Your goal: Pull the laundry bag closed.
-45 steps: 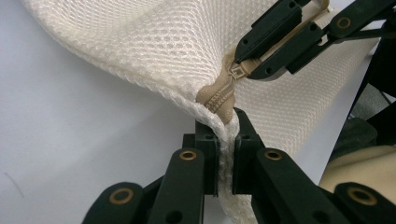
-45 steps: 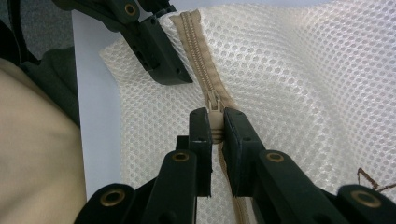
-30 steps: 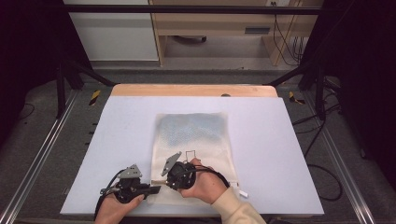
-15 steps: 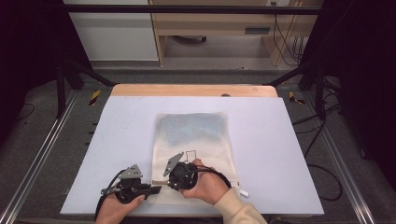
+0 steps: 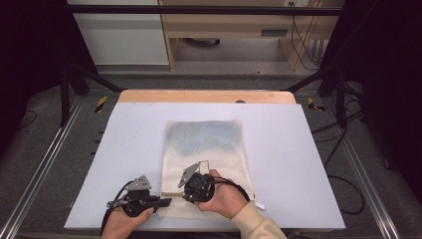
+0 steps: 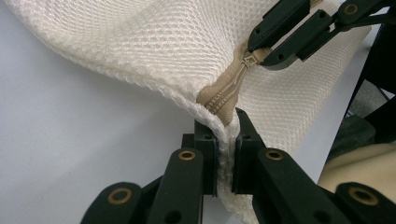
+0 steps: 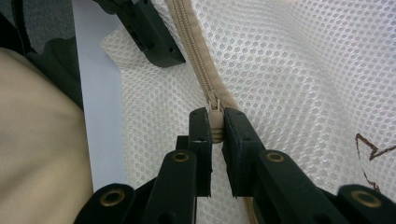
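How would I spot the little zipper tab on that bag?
Find the cream mesh bag on the white table. Along its near edge runs a tan zipper. The zipper pull is the small tan tab pinched in the right gripper.

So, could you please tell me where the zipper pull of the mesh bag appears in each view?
High view: too small to make out, hidden at the right hand-held gripper, bottom centre.
Left gripper view: zipper pull upper right, between the right hand-held gripper's jaws.
Right gripper view: zipper pull centre, clamped.
Shared landmark: the tan zipper tape on the mesh bag.
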